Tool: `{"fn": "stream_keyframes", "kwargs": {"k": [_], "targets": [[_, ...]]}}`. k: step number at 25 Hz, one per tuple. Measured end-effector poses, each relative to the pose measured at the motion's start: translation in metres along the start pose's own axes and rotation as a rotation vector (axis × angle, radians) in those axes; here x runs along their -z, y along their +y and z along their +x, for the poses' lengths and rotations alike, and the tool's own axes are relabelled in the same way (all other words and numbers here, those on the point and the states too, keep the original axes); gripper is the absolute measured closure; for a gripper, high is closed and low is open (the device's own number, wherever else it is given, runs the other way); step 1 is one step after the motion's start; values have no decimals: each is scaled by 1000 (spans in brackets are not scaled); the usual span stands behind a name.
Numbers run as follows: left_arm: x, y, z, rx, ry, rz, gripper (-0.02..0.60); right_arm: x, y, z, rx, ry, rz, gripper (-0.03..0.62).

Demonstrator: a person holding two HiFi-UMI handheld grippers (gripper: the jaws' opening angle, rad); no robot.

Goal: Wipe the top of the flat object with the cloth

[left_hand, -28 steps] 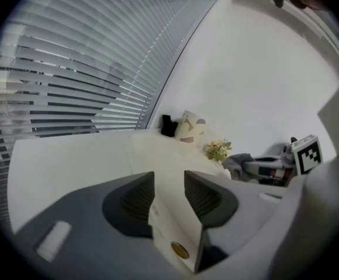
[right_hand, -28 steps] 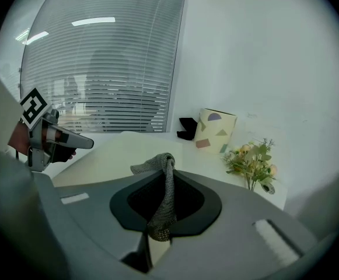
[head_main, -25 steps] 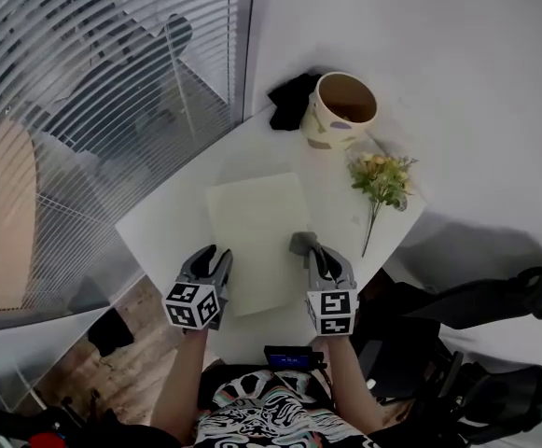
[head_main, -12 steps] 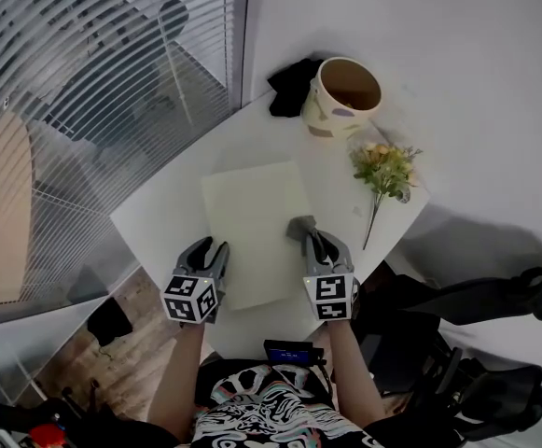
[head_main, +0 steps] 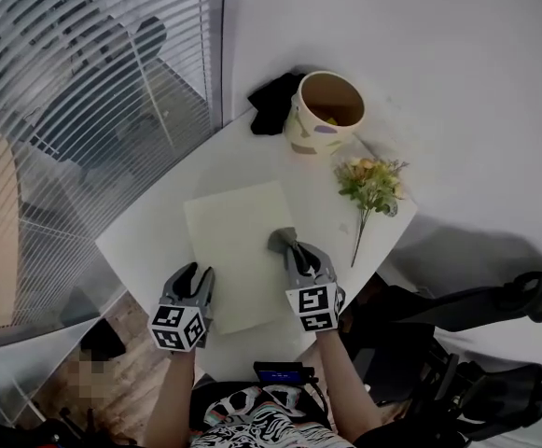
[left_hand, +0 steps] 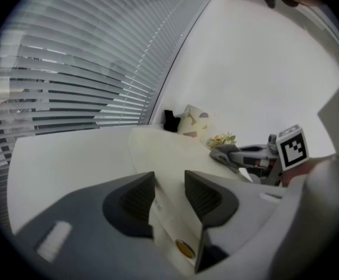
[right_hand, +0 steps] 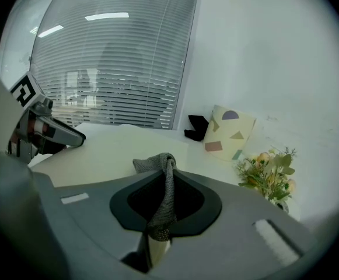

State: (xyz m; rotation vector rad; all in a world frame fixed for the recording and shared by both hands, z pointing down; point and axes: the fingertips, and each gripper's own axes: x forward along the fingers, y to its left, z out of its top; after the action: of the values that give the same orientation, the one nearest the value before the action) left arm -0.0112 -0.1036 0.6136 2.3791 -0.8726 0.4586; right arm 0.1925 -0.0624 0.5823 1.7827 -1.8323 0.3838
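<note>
On a white tabletop (head_main: 149, 222) beside slatted blinds, a person's right tongs (head_main: 294, 250) are clamped on a grey cloth (head_main: 281, 240), its bunched end at the right edge of a pale flat sheet (head_main: 233, 241) lying mid-table. Left tongs (head_main: 194, 274), narrowly parted and gripping nothing, sit at the sheet's left edge. At the far corner, a cream pot (head_main: 308, 131) with coloured shapes shows only its brown interior; a flower sprig (head_main: 368, 183) lies nearby, a black item (head_main: 271, 105) behind.

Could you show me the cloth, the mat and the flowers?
cloth (right_hand: 167, 191), right gripper view, the pinched strip
mat (head_main: 233, 241), head view, its bare middle
flowers (head_main: 368, 180), head view, the blooms
</note>
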Motion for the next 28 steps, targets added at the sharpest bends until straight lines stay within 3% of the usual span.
{"fn": "stream_keyframes", "kwargs": {"k": [9, 14, 28], "targets": [[-4, 2, 3, -1, -34, 6, 399, 8, 9, 15, -153, 106, 56, 572], [-1, 8, 3, 7, -2, -102, 373, 10, 8, 15, -144, 148, 67, 573], [0, 10, 3, -19, -27, -92, 371, 9, 9, 15, -143, 138, 75, 574]]}}
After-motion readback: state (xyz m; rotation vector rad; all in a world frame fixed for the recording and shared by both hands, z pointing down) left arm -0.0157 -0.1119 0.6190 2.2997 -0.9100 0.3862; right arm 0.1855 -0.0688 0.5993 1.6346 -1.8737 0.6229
